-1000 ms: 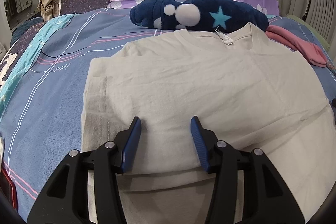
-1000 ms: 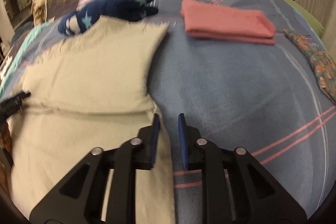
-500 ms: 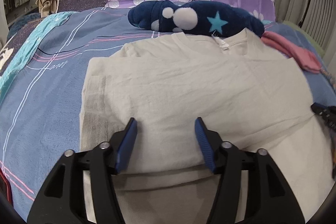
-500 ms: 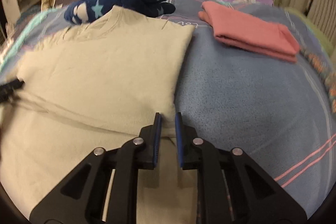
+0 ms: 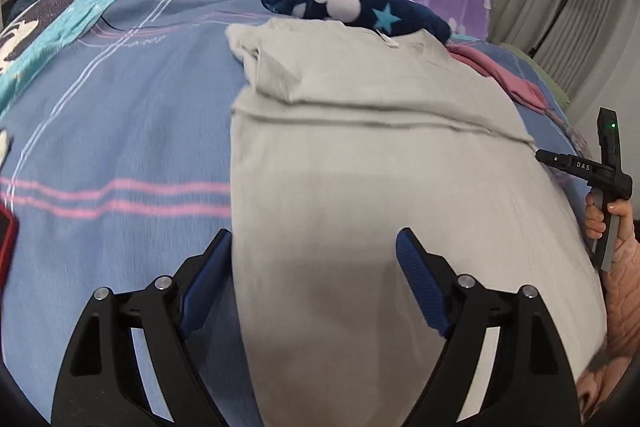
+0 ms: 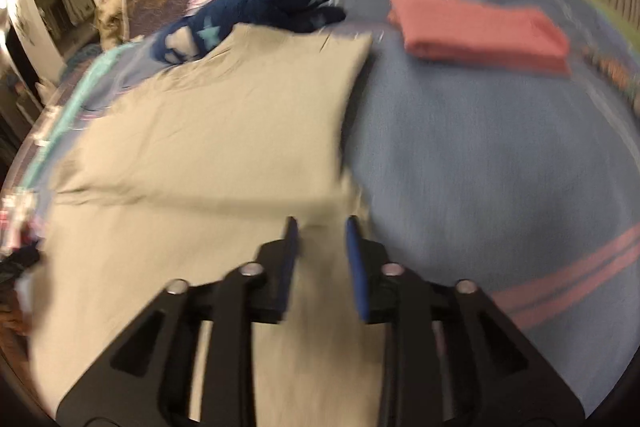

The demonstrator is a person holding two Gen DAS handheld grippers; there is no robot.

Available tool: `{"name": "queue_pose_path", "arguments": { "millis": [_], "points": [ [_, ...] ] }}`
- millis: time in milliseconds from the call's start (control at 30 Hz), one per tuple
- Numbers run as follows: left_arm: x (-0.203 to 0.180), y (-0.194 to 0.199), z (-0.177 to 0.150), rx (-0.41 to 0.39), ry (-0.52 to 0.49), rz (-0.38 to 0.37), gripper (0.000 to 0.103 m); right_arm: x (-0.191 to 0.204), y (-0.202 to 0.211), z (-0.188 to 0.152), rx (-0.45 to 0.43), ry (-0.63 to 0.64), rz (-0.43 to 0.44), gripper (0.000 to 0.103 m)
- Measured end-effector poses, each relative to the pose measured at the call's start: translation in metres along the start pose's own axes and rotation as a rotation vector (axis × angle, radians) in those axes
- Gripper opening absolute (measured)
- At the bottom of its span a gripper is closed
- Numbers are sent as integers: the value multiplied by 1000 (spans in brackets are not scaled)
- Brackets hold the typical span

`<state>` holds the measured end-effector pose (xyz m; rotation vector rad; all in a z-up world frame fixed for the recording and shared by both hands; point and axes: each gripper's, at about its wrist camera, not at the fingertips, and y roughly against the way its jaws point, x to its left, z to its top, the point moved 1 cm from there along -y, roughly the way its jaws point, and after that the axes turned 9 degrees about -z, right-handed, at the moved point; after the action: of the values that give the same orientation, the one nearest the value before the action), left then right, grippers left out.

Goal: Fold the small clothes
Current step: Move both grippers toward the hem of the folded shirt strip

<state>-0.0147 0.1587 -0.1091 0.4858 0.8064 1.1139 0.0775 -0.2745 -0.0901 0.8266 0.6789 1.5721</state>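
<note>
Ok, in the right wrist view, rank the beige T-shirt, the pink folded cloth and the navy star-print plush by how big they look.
1. Beige T-shirt, by far the largest, though it also lies nearest the camera.
2 and 3. Pink folded cloth and navy star-print plush look about alike; both lie far back and blurred, so I won't rank them.

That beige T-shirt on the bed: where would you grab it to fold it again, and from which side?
Probably at the two bottom corners nearest the cameras. The T-shirt lies flat with its sleeves folded in, so only its edges offer something to pinch. The left gripper, jaws just opened wide, straddles its left edge; the right gripper, jaws just parted, sits at its right edge. Come in low from each side.
</note>
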Motion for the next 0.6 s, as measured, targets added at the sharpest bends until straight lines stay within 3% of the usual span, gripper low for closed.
{"name": "queue_pose_path", "arguments": {
  "millis": [100, 233, 400, 600],
  "points": [
    [-3, 12, -17, 9, 2, -42, 83, -7, 25, -31, -1, 48, 6, 29],
    [-6, 27, -39, 23, -21, -64, 80, -29, 53, -76, 18, 5, 67, 31],
    [-5, 49, -67, -1, -28, -121, 61, -52, 87, -131, 16, -75, 200, 31],
    [-12, 75, -100, -17, -15, -203, 44, -58, 121, -170, 56, -121, 264, 31]
  ]
}}
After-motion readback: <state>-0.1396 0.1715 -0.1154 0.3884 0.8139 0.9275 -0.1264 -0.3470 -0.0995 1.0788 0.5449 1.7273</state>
